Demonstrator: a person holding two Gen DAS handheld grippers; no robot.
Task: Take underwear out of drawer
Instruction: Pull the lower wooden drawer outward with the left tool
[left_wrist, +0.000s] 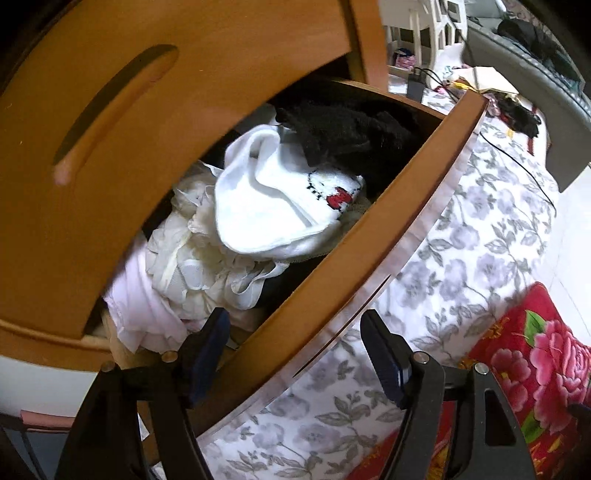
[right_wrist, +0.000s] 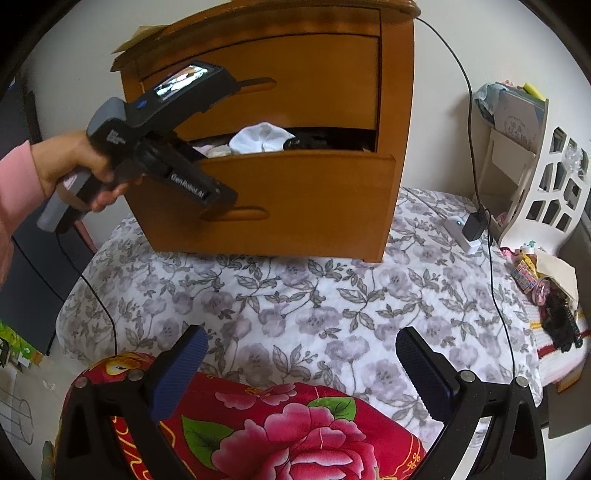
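Left wrist view shows the left gripper (left_wrist: 295, 354) spread wide and holding nothing, astride the front panel of the open drawer (left_wrist: 388, 206), with the white underwear (left_wrist: 273, 199) lying on the clothes heap inside, just ahead of its inner finger. Right gripper (right_wrist: 299, 365) hangs wide open over the floral bedspread (right_wrist: 295, 295), well apart from the drawer.

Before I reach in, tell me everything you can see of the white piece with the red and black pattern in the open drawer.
The white garment looks like soft knit cloth, folded and bunched, with a rolled hem and a small red and black stitched motif near one edge. It lies on top of the heap in the open drawer, over cream lacy pieces and against a black fuzzy item. The left gripper is open, straddling the drawer front, not touching it.
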